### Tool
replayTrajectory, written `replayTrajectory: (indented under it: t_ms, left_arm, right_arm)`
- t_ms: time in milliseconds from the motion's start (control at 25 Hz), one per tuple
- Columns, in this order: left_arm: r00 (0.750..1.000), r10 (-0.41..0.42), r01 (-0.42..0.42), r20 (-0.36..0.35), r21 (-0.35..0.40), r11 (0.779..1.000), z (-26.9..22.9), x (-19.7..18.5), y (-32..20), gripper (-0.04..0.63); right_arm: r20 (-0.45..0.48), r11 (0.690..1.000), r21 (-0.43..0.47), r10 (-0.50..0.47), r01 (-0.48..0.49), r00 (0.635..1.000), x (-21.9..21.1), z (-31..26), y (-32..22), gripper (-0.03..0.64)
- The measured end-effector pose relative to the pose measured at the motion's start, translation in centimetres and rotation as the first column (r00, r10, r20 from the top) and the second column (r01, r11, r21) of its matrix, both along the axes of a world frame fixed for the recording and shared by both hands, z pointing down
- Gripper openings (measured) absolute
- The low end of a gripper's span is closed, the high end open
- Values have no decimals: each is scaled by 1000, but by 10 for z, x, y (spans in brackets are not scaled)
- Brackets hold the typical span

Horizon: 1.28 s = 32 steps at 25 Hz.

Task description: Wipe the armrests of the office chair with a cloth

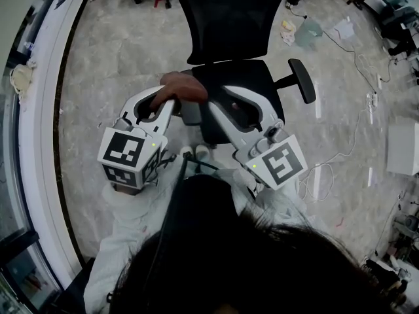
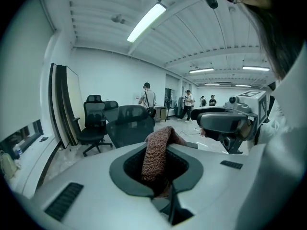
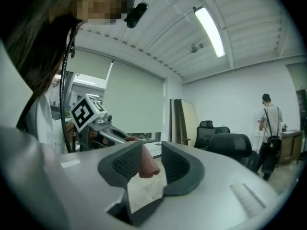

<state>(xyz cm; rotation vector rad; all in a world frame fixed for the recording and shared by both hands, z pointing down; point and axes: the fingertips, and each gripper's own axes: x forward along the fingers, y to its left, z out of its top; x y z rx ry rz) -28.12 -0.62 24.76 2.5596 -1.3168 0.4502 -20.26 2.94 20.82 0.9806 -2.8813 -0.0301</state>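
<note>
**Q:** Left gripper (image 2: 158, 150): what is seen between its jaws?

**R:** A reddish-brown cloth (image 2: 154, 163) is clamped there. It is pinched between the pads, and its free end is draped over the tips.

**Q:** And how is the right gripper (image 3: 149, 150) found?

**R:** Its jaws are parted. One end of the cloth is seen between them, lying against one pad. A gap is left to the other pad, so nothing is gripped on that side.

**Q:** Where is the cloth placed with respect to the chair?

**R:** In the head view it is held in front of the person, over the left part of the seat of the black office chair (image 1: 229, 18). Both grippers are seen close together there, with their tips at the cloth.

**Q:** Are the armrests shown?

**R:** One armrest (image 1: 302, 80) is shown at the right of the head view, well apart from the cloth and from both grippers. The opposite one is covered by the grippers and cannot be made out.
</note>
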Motion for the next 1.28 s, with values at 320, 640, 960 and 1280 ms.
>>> replayTrajectory:
  t_ms: [320,640,960,1280]
  left_arm:
    - [991,85,-83,103,-27,996,7,10,8,43]
    - [982,154,-153,105,-25,988,3,23,22,43]
    - [977,193,-193,89,-12,981,1,15,20,43]
    - [952,305,-305,12,-17,952,-1,20,18,92]
  right_arm:
    - [-469,964,141,-134,224,873,-36,30,4,224]
    - [-530,953,126,-169,274,831,-59,52,4,219]
    - [-476,963,159,-118,218,872,-52,45,-8,26]
    - [-184,997,-53,-60,51,981,-28,29,-27,24]
